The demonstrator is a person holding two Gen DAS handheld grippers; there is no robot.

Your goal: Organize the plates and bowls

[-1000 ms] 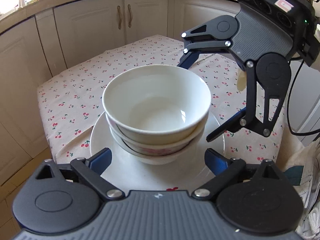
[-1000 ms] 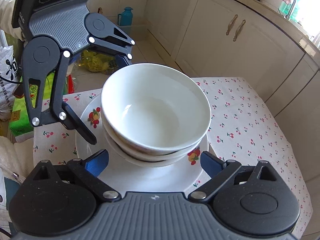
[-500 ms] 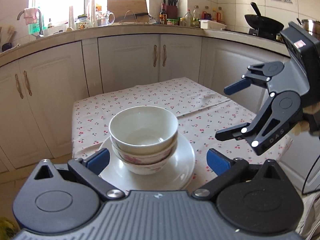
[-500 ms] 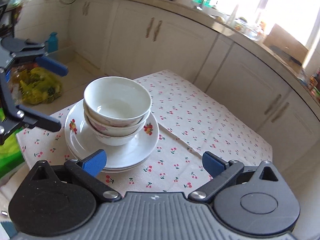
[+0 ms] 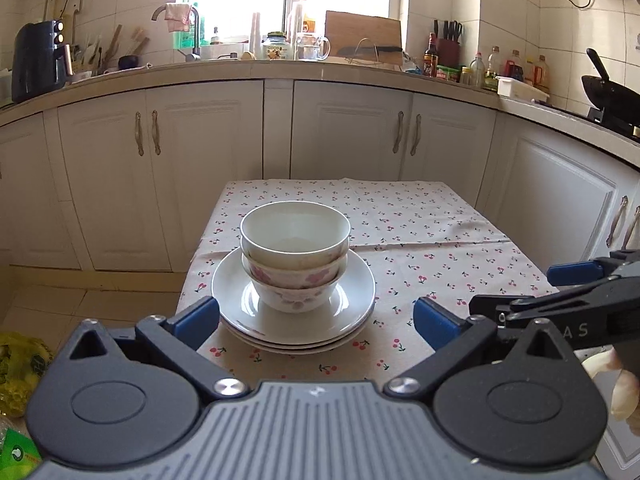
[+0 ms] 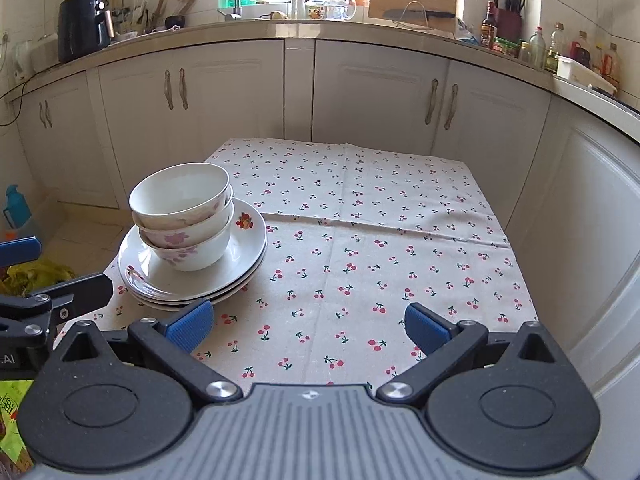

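Stacked white bowls point(image 5: 295, 254) with pink flowers sit nested on a stack of white plates point(image 5: 352, 300) near the table's front left corner. They also show in the right wrist view: bowls point(image 6: 182, 216) on plates point(image 6: 248, 248). My left gripper point(image 5: 316, 316) is open and empty, pulled back just in front of the plates. My right gripper point(image 6: 306, 326) is open and empty, to the right of the stack above the cloth. The right gripper's fingers point(image 5: 572, 272) show at the right edge of the left wrist view.
The table has a cherry-print cloth point(image 6: 380, 248). White kitchen cabinets point(image 5: 340, 136) ring the table, with a cluttered counter point(image 5: 280, 62) above. A yellow-green bag point(image 5: 16, 364) lies on the floor at the left.
Both grippers have drawn back and away from the bowl stack, swinging round to face the window wall. The bowls and plates have stayed in place.
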